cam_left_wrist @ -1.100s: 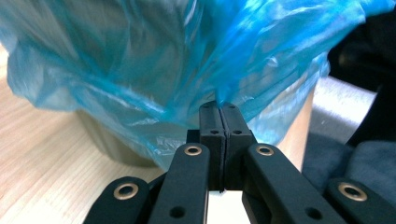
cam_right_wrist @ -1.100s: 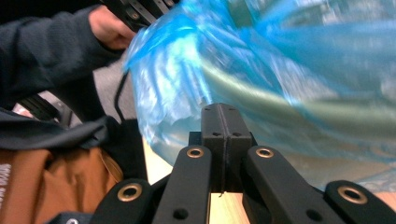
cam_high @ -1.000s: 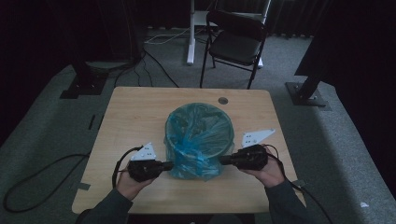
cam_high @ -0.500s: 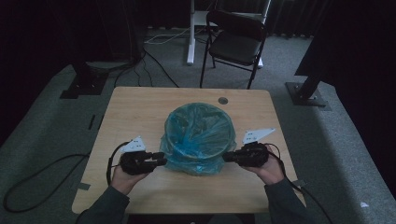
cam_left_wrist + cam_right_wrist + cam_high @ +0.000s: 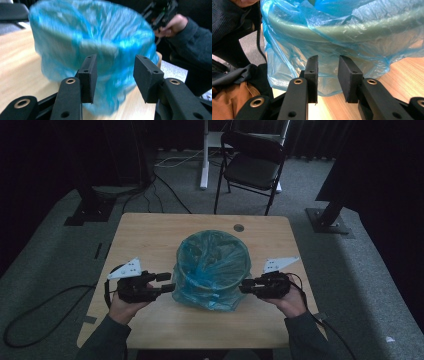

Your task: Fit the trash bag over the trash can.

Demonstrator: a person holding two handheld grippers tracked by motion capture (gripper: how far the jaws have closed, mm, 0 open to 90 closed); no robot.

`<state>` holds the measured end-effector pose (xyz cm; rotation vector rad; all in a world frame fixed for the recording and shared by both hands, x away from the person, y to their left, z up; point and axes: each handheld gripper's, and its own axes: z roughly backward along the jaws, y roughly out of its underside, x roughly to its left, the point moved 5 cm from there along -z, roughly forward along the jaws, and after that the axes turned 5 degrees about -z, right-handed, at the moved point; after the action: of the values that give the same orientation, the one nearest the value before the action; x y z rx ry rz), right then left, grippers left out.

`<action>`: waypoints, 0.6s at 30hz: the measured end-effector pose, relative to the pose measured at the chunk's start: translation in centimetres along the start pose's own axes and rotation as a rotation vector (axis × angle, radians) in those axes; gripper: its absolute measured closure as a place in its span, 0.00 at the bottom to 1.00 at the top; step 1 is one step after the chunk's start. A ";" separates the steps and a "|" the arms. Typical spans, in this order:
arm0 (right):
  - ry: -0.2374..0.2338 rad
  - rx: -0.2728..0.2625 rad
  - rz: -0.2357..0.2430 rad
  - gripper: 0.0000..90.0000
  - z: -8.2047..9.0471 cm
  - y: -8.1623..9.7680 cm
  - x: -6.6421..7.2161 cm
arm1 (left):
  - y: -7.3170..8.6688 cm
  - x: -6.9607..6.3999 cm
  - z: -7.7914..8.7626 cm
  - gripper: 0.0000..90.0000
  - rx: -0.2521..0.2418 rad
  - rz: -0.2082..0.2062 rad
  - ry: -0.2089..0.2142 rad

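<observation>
A round bin lined with a blue plastic bag (image 5: 212, 267) stands in the middle of the wooden table (image 5: 150, 235). The bag's edge is folded over the rim and hangs loose down the sides. My left gripper (image 5: 167, 283) sits a little off the bag's left side. Its jaws have just been opening and stand wide, with nothing between them (image 5: 115, 75); the bag (image 5: 95, 32) is blurred beyond them. My right gripper (image 5: 245, 288) is at the bag's right side. Its jaws have also just been opening and stand apart (image 5: 328, 75), the plastic (image 5: 352, 32) just ahead of the pads.
A black folding chair (image 5: 255, 165) stands behind the table, beside a white post (image 5: 204, 155). Cables run over the grey floor at the left. A small round hole (image 5: 239, 227) is near the table's far edge. Dark stand bases flank the table.
Both grippers have opened and let go of the bag's plastic. The left gripper has drawn away to the left and risen a little. The right hand has stayed put.
</observation>
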<state>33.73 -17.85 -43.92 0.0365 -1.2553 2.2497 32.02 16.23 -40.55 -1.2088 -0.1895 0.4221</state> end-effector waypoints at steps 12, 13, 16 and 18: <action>0.004 -0.025 -0.008 0.73 0.3 0.0 0.0 | -6.2 2.1 -5.2 0.62 0.064 -0.068 0.031; 0.004 -0.025 -0.008 0.73 0.3 0.0 0.0 | -6.2 2.1 -5.2 0.62 0.064 -0.068 0.031; 0.004 -0.029 -0.009 0.72 0.4 0.0 -0.1 | -7.6 2.2 -7.5 0.61 0.126 -0.112 0.041; 0.004 -0.030 -0.009 0.72 0.4 0.0 -0.1 | -8.3 2.2 -8.6 0.62 0.156 -0.135 0.037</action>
<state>33.73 -18.15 -43.71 0.0258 -1.2840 2.2221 38.93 7.26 -35.98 -1.0432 -0.2016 0.2909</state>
